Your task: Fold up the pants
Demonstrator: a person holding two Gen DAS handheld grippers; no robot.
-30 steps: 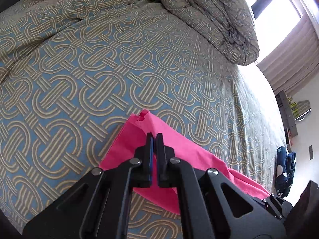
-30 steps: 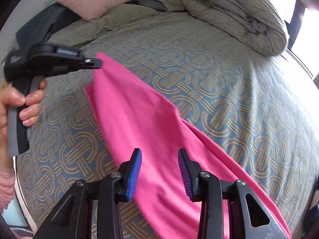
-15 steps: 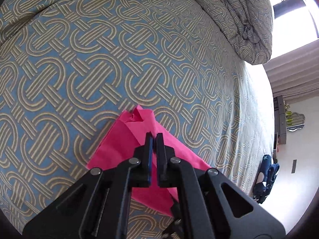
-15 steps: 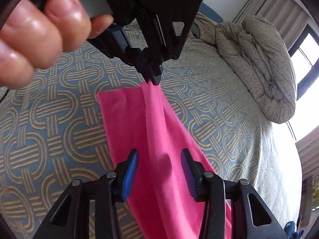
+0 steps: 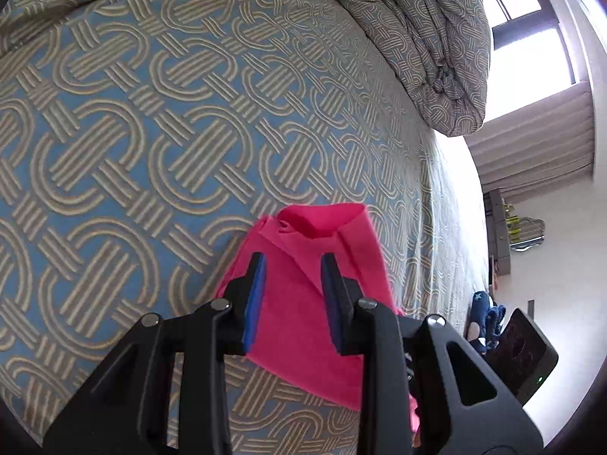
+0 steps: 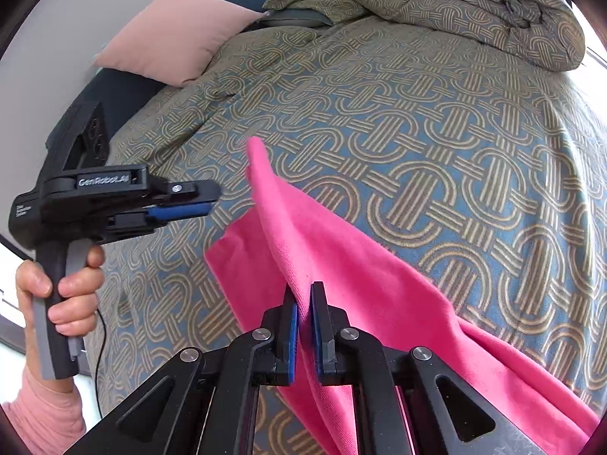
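The pink pants (image 6: 341, 265) lie across the patterned bedspread (image 6: 436, 132), with one raised fold running toward the far side. My right gripper (image 6: 304, 299) is shut on that fold and holds it up off the bed. My left gripper (image 5: 291, 265) is open, its jaws apart just above the pants' end (image 5: 315, 295), which is puckered and holds nothing of the fingers. In the right wrist view the left gripper (image 6: 206, 201) hovers to the left of the pants, apart from them, in a hand.
A rolled duvet (image 6: 474, 3) lies at the bed's far side, a pink pillow (image 6: 170, 38) at the head. The right bed edge (image 5: 455, 227) drops to a floor with slippers (image 5: 485, 318). A window and curtain (image 5: 531, 144) stand beyond.
My left gripper has opened and let go of the pants' end, then drawn back to the left. My right gripper has closed on a fold of the pants.
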